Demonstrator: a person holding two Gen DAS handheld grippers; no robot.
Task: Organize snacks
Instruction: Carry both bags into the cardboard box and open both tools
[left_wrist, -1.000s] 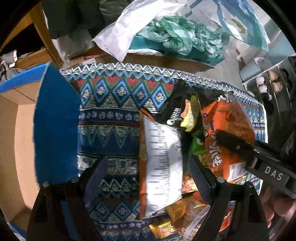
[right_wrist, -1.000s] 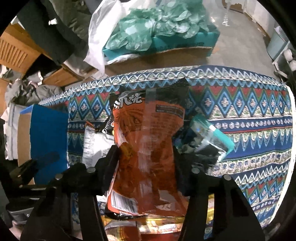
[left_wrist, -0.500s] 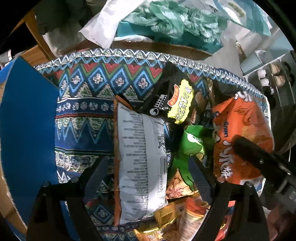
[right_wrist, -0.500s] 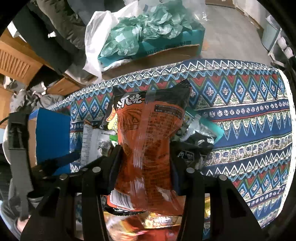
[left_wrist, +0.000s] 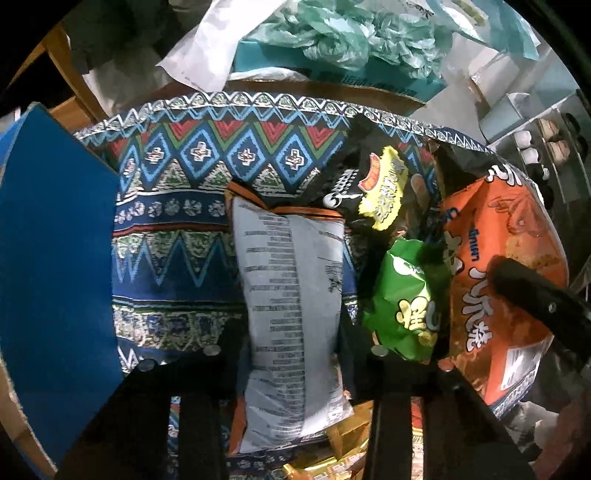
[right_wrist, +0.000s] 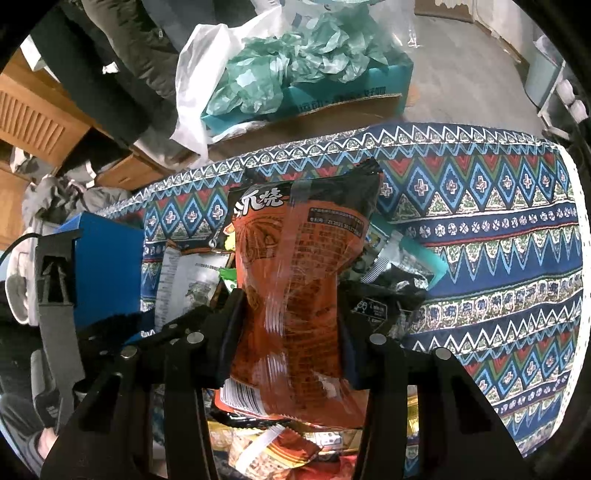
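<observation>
While a heap of snack bags lies on the patterned cloth (left_wrist: 177, 236), the left gripper (left_wrist: 291, 354) has just been closing its jaws, and now they squeeze a white bag (left_wrist: 291, 295) with small black print and orange edges. This white bag lies on the cloth on the left side of the heap, next to a blue box (left_wrist: 55, 266) that stands further left. To its right sit a green bag (left_wrist: 406, 295) and, a little further away, a black bag with a yellow patch (left_wrist: 373, 184). The right gripper (right_wrist: 291, 328) pinches an orange bag (right_wrist: 299, 280) around its middle, so the bag is squashed thin between the jaws. The orange bag stands up over the heap, with its black top end pointing to the far side of the cloth. Under it, at the near edge, lie more small packets (right_wrist: 273, 450) in gold and red. On the floor past the far edge of the cloth sits a cardboard box full of crumpled green paper (right_wrist: 295, 70).
</observation>
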